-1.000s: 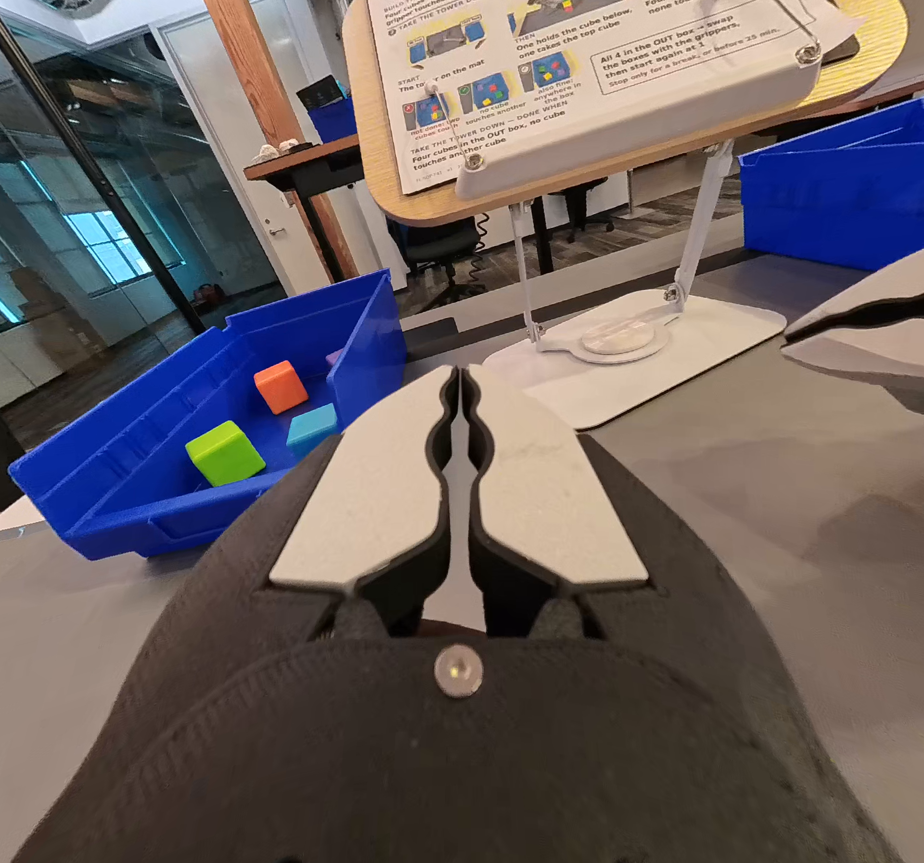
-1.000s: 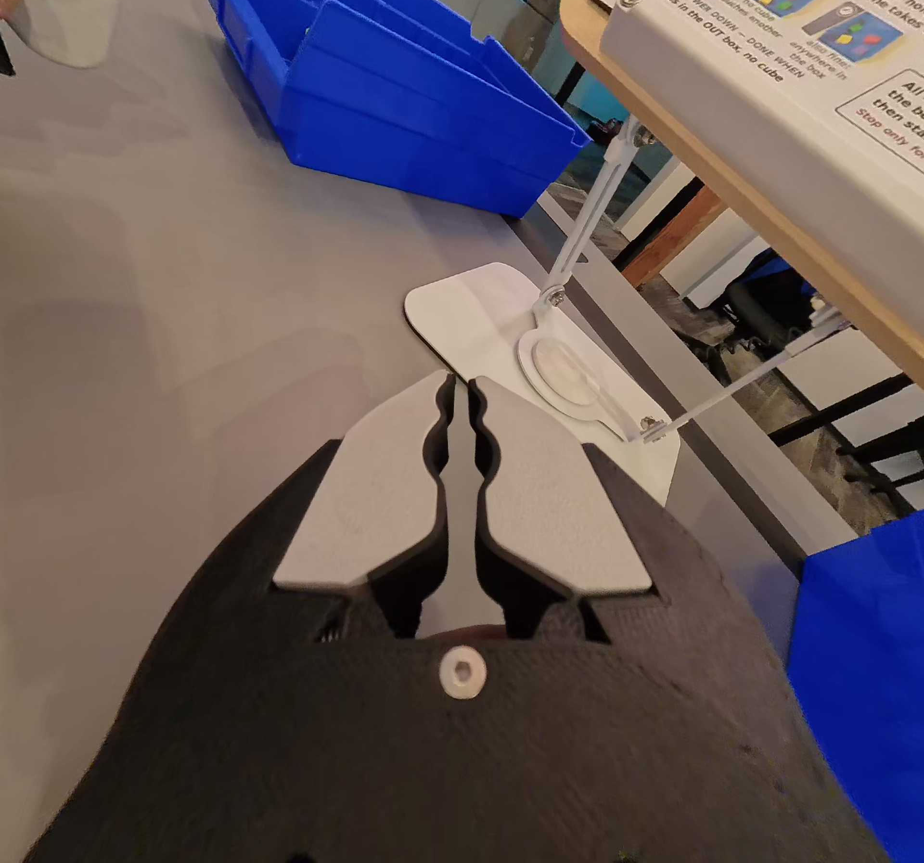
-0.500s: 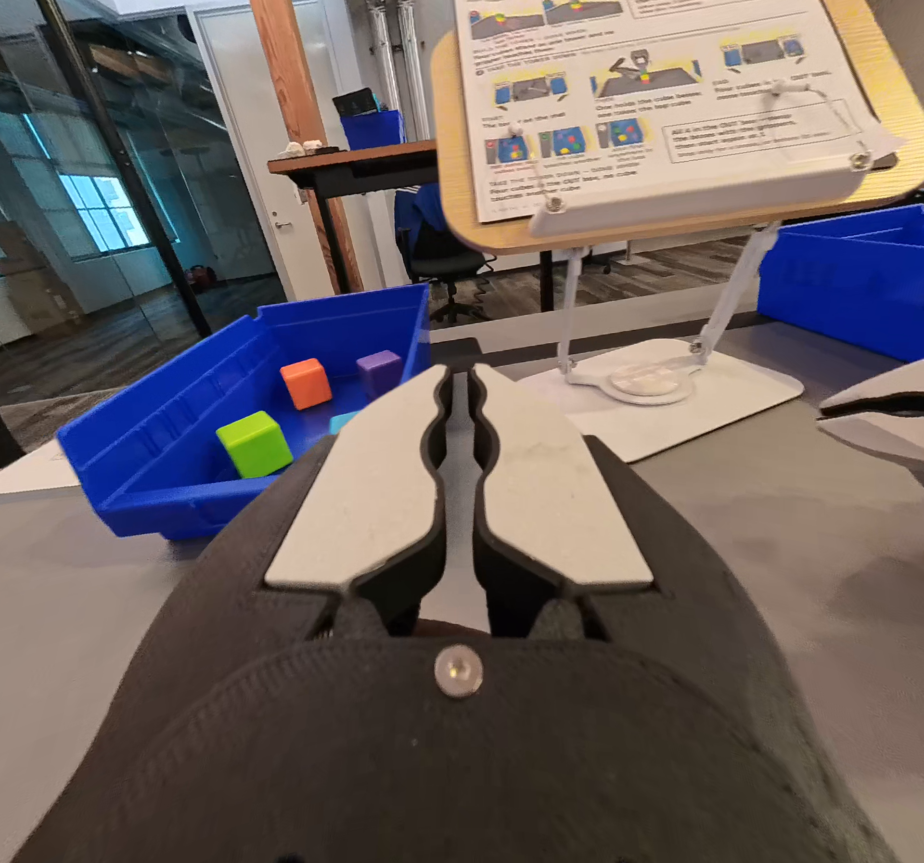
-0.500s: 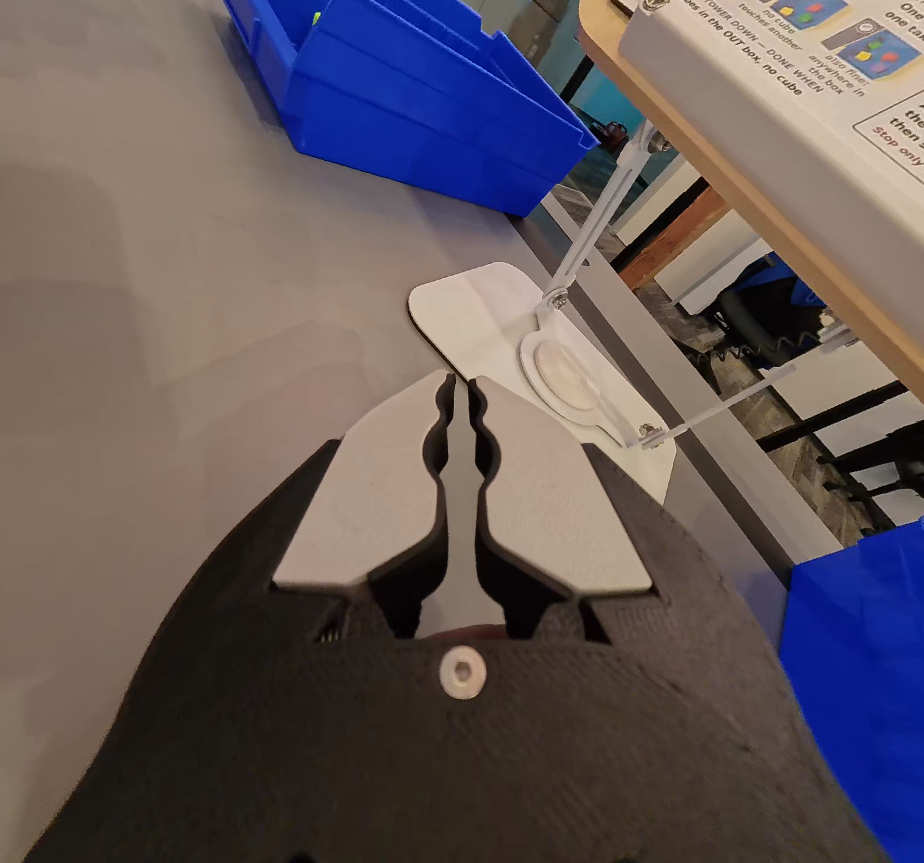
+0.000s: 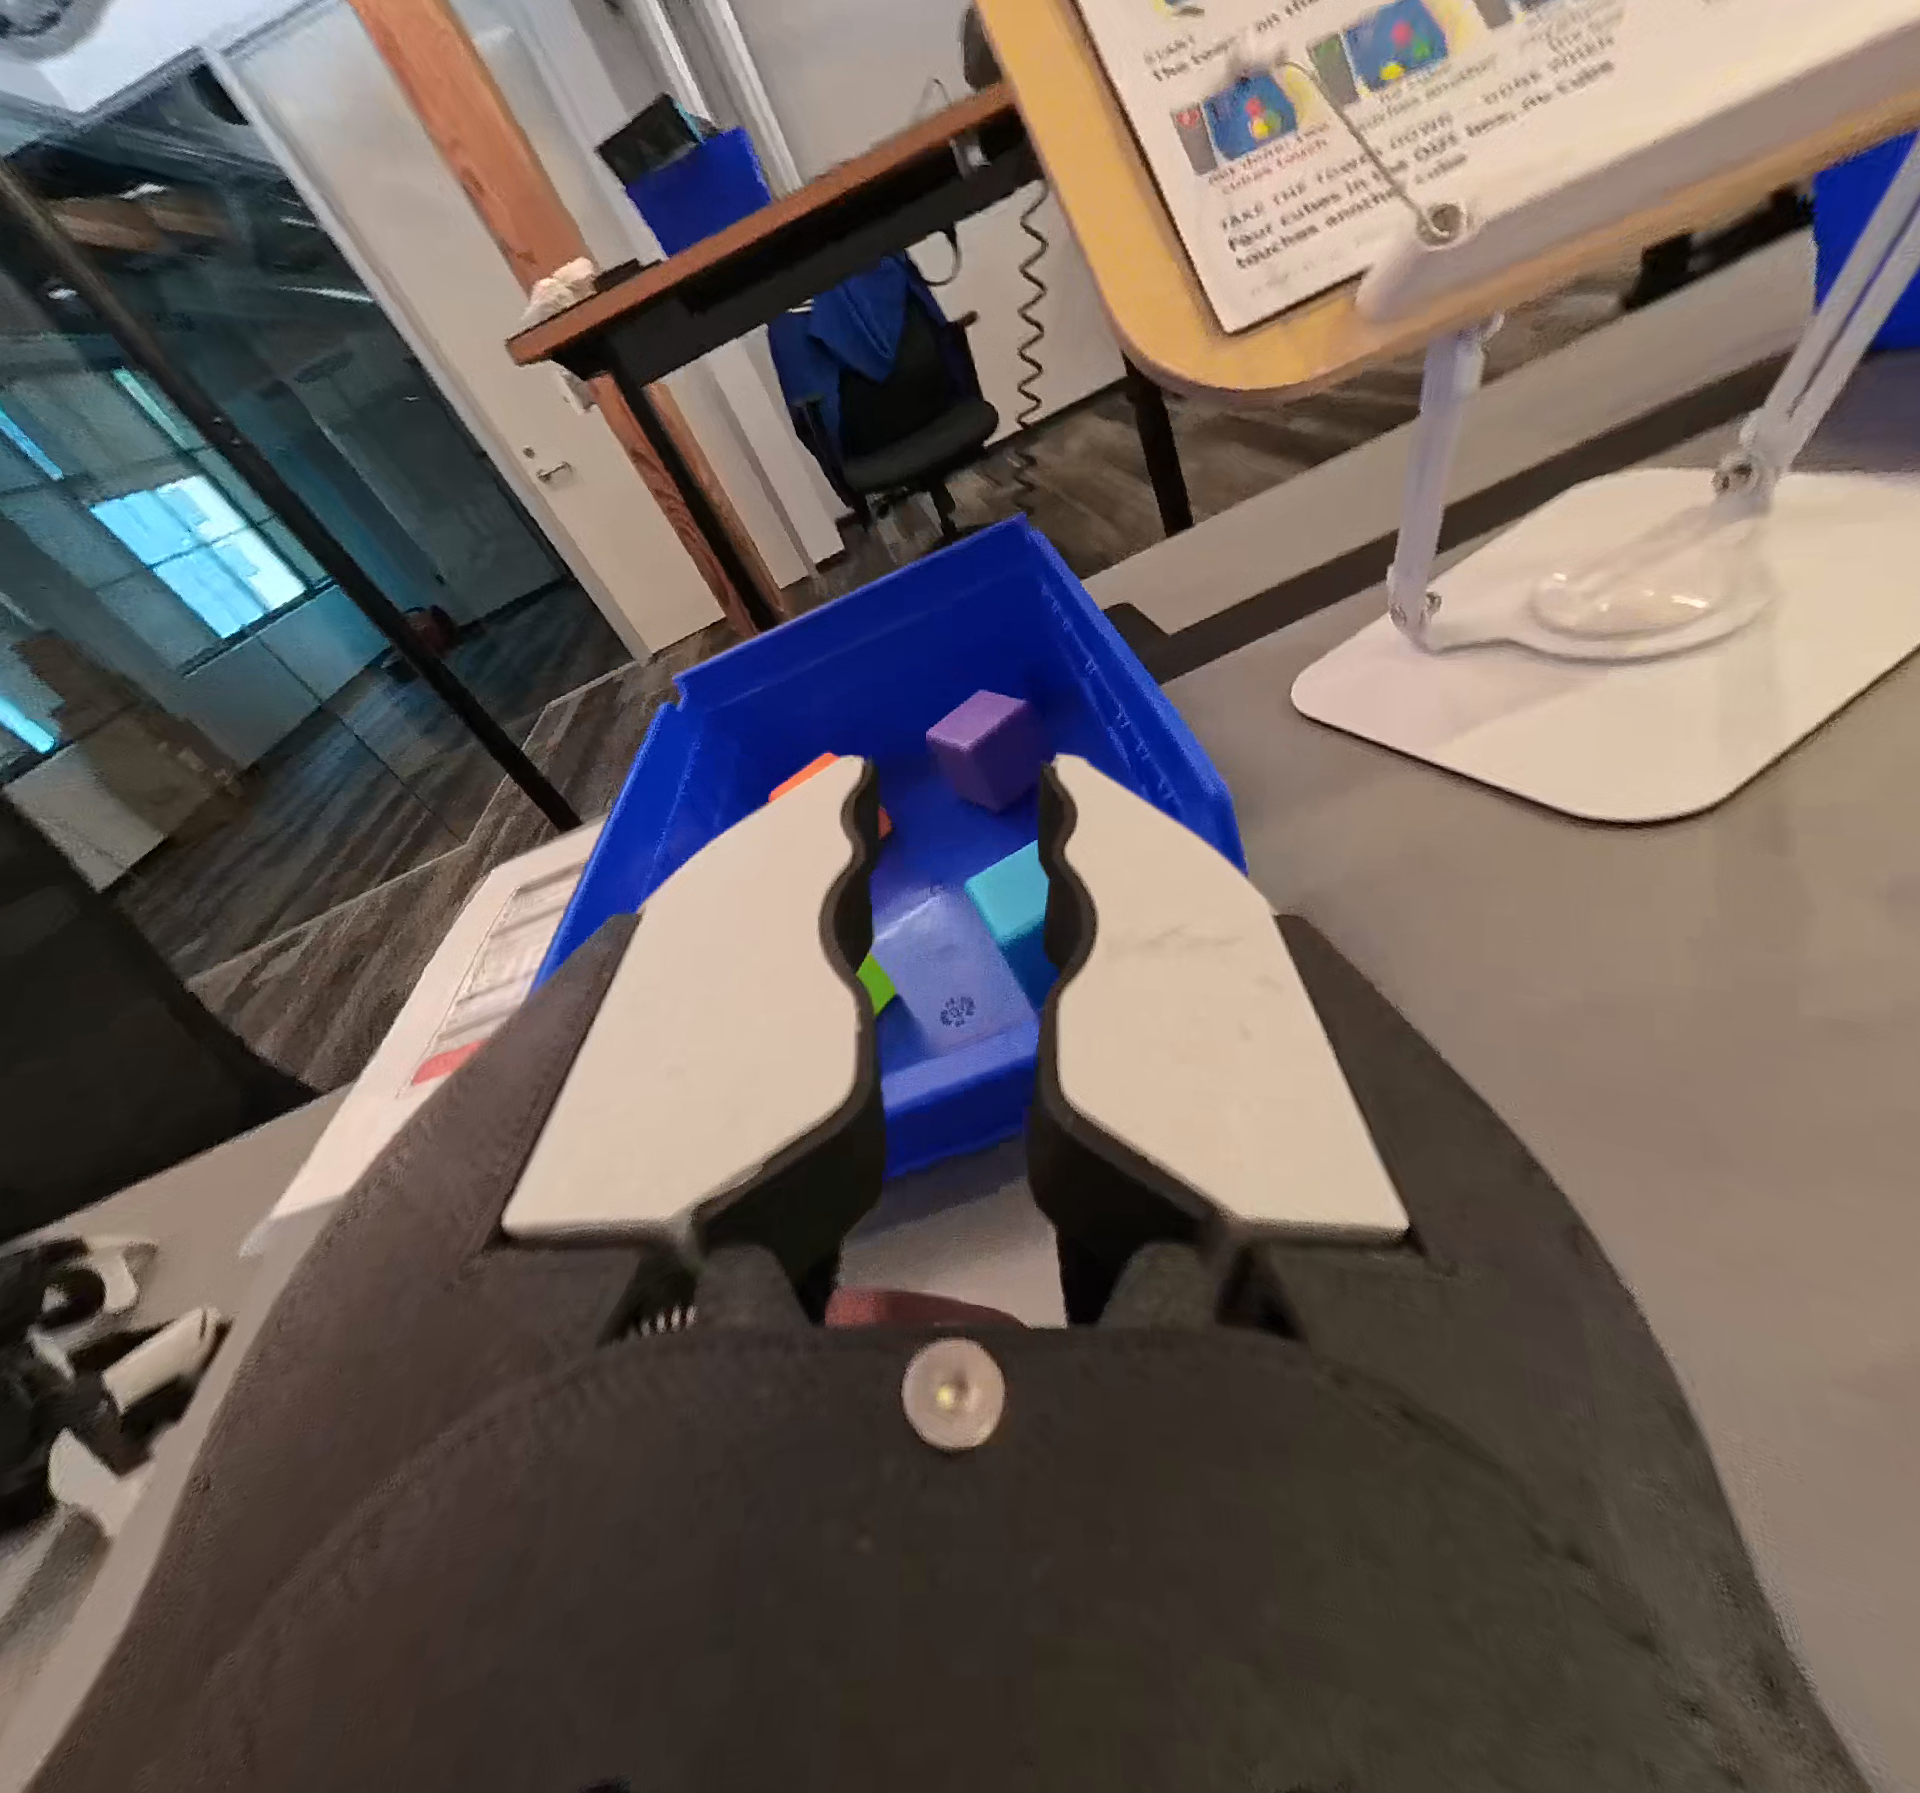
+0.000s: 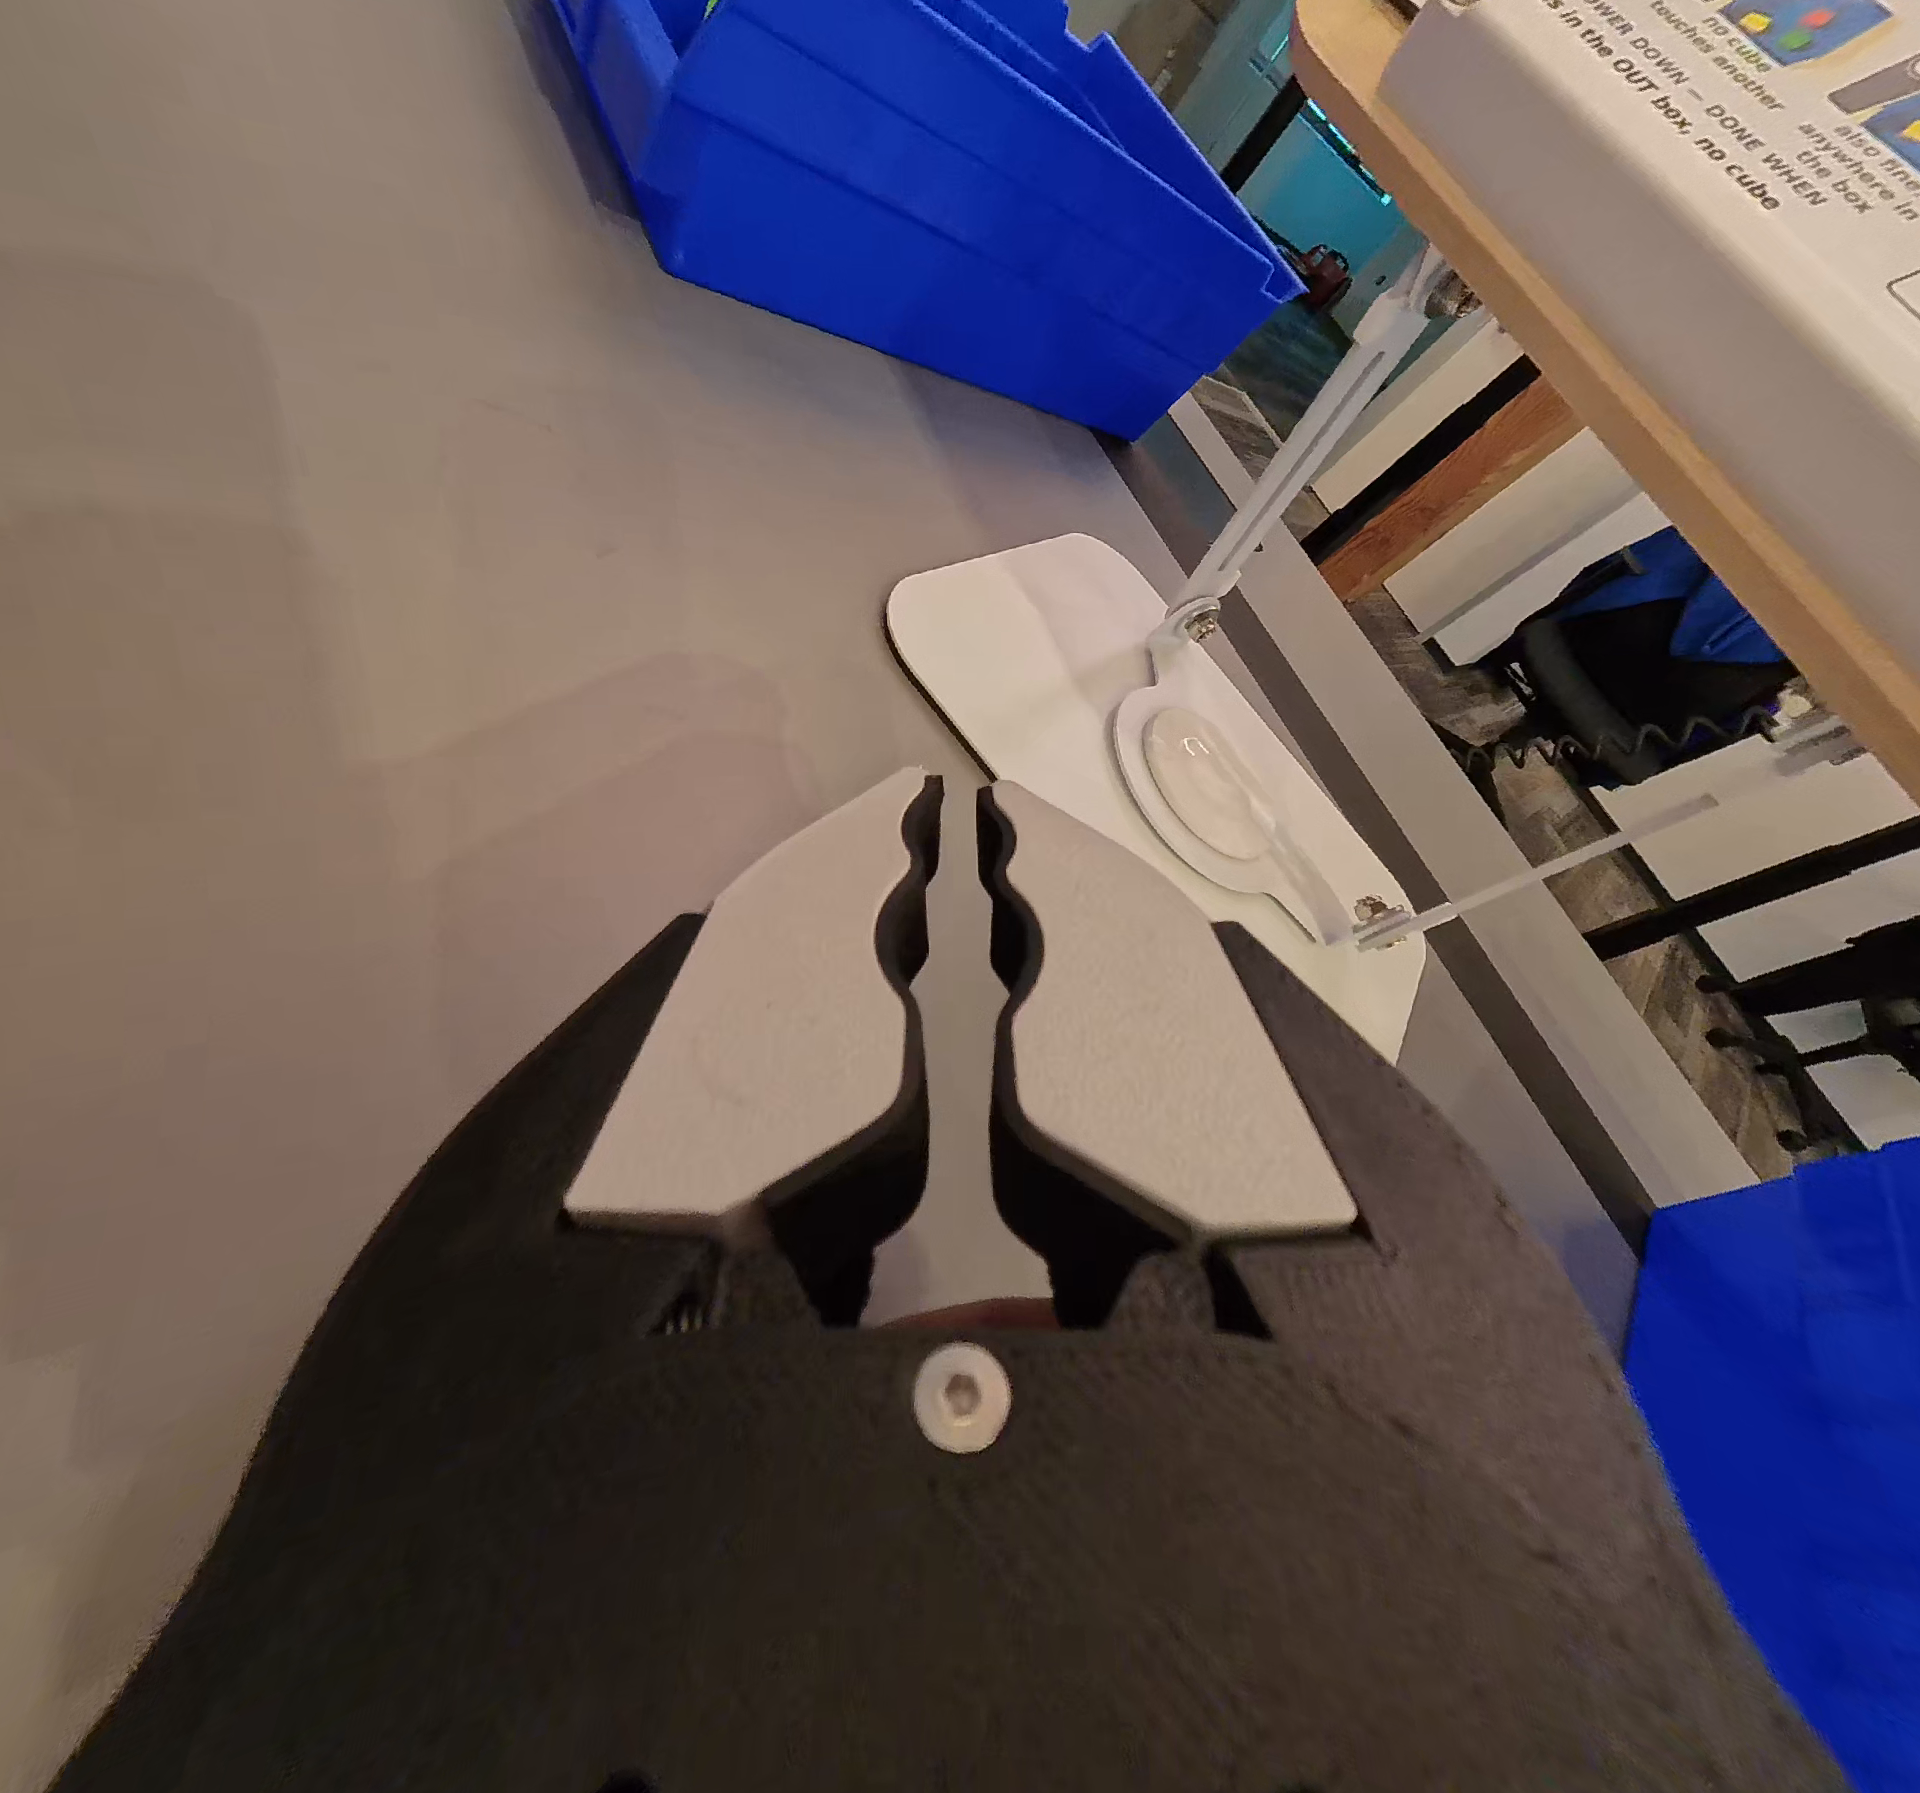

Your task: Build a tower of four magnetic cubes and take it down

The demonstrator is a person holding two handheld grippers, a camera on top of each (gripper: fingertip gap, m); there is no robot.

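Observation:
In the left wrist view a blue bin [image 5: 1132, 663] sits on the grey table and holds a purple cube [image 5: 982, 748], a teal cube [image 5: 1008, 902], an orange cube [image 5: 805, 775] and a green cube [image 5: 876, 983], the last two mostly hidden behind my fingers. My left gripper [image 5: 951, 787] is open and empty, held over the bin's near end. My right gripper [image 6: 958, 793] is shut and empty over bare grey table, near the white stand base [image 6: 1023, 647]. The same bin [image 6: 935, 185] shows far off in the right wrist view.
A white stand base [image 5: 1621, 704] carries a tilted wooden board with an instruction sheet [image 5: 1382, 81] above the table's back edge. A second blue bin [image 6: 1808, 1431] stands at the right. A flat white box or card [image 5: 457, 995] lies left of the cube bin. One gripper's finger ends stand about 30 cm off the other's.
My left gripper swung left to point at the cube bin and its jaws opened. My right gripper stayed shut and barely moved.

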